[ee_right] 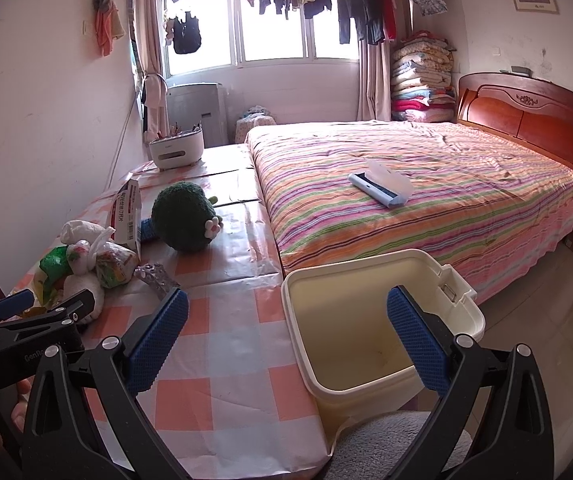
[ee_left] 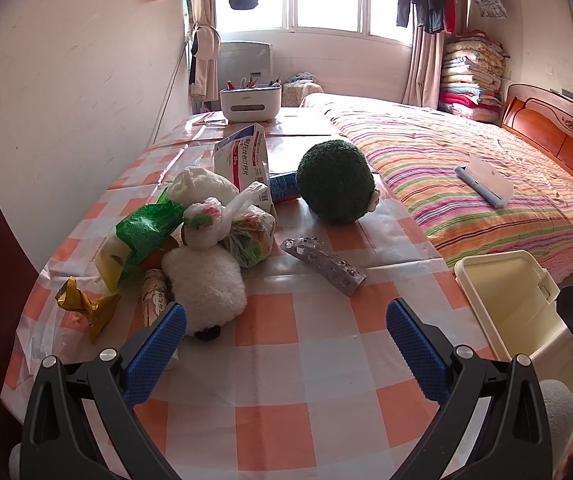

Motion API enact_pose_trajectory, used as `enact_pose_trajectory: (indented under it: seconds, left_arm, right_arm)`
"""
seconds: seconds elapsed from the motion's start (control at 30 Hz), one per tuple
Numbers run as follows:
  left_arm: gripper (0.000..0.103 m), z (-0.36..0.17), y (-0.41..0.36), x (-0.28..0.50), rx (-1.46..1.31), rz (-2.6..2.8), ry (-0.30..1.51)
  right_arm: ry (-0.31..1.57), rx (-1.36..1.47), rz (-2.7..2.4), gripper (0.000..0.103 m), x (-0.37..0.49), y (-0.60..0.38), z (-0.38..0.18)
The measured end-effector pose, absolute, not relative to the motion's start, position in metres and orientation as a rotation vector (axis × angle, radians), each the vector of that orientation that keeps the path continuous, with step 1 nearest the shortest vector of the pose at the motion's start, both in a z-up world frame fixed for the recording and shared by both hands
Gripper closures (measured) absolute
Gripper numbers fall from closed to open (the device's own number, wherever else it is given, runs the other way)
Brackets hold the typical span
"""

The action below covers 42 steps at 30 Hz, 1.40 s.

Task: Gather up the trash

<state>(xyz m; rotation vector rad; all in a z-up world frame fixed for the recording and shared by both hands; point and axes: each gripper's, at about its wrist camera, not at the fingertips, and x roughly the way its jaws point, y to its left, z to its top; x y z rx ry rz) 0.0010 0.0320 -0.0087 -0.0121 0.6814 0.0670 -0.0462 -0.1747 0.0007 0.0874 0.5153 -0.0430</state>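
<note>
Left gripper (ee_left: pixel 286 338) has its jaws spread wide, nothing between them, hovering above the checked tablecloth (ee_left: pixel 270 364). Right gripper (ee_right: pixel 288 338) is also spread and holds nothing; it sits over the near rim of the cream bin (ee_right: pixel 370 344), one finger above the tablecloth edge and the other over the bin's opening.

The bin stands just beside the table's right edge, between table and bed (ee_right: pixel 426 184). Its inside looks bare from the right wrist view.

Trash is clustered on the left part of the table:
- gold wrapper (ee_left: pixel 86 306), crumpled, nearest the left edge
- green bag (ee_left: pixel 146 230), crumpled, leaning on the pile
- clear tied bag (ee_left: pixel 246 236) with coloured contents
- white bag (ee_left: pixel 200 186) behind them
- paper tube (ee_left: pixel 154 294) lying next to the sheep, partly hidden by the left finger
- foil blister pack (ee_left: pixel 324 264), lying flat and apart from the pile, toward table centre
- medicine box (ee_left: pixel 242 156), upright and tilted, behind the pile

Non-trash items: white plush sheep (ee_left: pixel 204 288) at the front of the pile, touching the bags; green plush ball (ee_left: pixel 334 182) further back, just beside the box. White organiser (ee_left: pixel 250 102) with pens sits at the far table end. A lint brush (ee_left: pixel 484 184) lies on the striped bedspread, well apart from everything.

In the right wrist view, the left gripper shows at the left edge, near the sheep.
</note>
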Motion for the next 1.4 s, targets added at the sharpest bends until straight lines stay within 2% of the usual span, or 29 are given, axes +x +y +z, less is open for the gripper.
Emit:
enact_pose_trajectory:
  seconds: [1.03,1.4]
  left_arm:
    - [0.006,-0.013,0.044,0.005,-0.043,0.08,0.706]
    - [0.006,-0.01,0.07,0.008,-0.078,0.14,0.702]
  right_arm:
    - [0.521,0.067,-0.006,0.006,-0.037,-0.163,-0.001]
    - [0.483,0.026,0.123,0.006,0.001,-0.132,0.018]
